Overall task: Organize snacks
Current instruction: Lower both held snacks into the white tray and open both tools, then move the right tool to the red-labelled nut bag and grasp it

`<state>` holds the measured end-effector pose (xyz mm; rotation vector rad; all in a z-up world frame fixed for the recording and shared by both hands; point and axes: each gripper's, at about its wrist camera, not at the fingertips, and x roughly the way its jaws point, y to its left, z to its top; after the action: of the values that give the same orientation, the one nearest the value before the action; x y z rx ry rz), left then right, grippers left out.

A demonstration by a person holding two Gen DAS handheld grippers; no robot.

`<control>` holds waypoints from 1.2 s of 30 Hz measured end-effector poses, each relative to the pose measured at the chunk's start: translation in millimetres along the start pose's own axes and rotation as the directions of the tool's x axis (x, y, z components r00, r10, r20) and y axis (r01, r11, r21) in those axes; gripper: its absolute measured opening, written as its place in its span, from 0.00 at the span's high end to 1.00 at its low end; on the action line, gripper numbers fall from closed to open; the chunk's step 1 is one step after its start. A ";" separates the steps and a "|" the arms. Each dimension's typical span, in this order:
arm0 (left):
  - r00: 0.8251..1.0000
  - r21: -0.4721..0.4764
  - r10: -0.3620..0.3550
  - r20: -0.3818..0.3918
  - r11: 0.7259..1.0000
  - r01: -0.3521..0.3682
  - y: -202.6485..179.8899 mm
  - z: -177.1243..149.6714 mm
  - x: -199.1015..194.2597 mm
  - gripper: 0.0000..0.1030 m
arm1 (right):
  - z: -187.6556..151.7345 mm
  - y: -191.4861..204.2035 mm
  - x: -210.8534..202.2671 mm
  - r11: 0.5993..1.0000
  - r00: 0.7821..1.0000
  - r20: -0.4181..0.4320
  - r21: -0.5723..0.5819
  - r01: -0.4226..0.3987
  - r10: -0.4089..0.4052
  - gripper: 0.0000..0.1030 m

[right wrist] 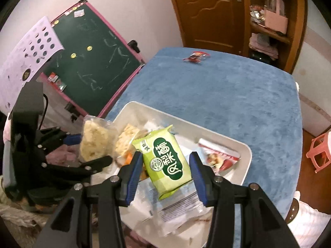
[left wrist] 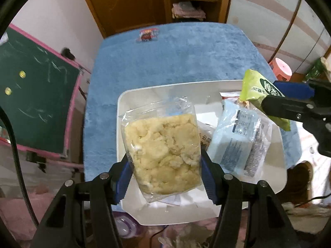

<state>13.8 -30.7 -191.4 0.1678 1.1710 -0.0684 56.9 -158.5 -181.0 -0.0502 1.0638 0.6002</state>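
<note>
My left gripper (left wrist: 165, 161) is shut on a clear bag of pale yellow crumbly pastry (left wrist: 165, 150) and holds it over the left part of the white tray (left wrist: 124, 103); the bag also shows in the right wrist view (right wrist: 96, 142). My right gripper (right wrist: 166, 165) is shut on a green snack packet (right wrist: 167, 163) above the tray's (right wrist: 246, 155) middle; the packet also shows in the left wrist view (left wrist: 256, 93). In the tray lie a light blue packet (left wrist: 240, 142) and a red and white packet (right wrist: 221, 155). A small red snack (left wrist: 148, 35) lies at the table's far edge.
The tray stands on a blue fuzzy tablecloth (left wrist: 186, 57). A green chalkboard with a pink frame (left wrist: 35, 97) leans to the left of the table. A wooden door and shelf (right wrist: 227, 12) stand behind. A pink stool (right wrist: 320, 153) is on the right.
</note>
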 end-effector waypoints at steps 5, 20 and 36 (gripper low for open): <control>0.999 -0.006 0.013 0.037 1.000 -0.013 0.9 -9.1 -3.8 0.42 | -2.1 19.8 -5.9 0.998 0.998 -0.025 -0.037 0.051 -0.052 0.54; 0.994 0.197 -0.012 0.106 0.980 -0.009 -3.8 -27.3 6.8 0.13 | 0.8 47.1 33.7 0.964 0.955 -0.187 0.085 0.250 -0.231 0.53; 0.959 0.301 0.008 0.283 0.949 -0.097 22.3 -8.5 -29.5 0.13 | 23.5 62.3 21.8 0.905 0.943 -0.149 0.271 0.329 -0.298 0.49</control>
<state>-2.2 -8.3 -165.3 0.4564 0.8666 -0.2244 53.1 -89.0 -172.2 0.0063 1.2068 0.1446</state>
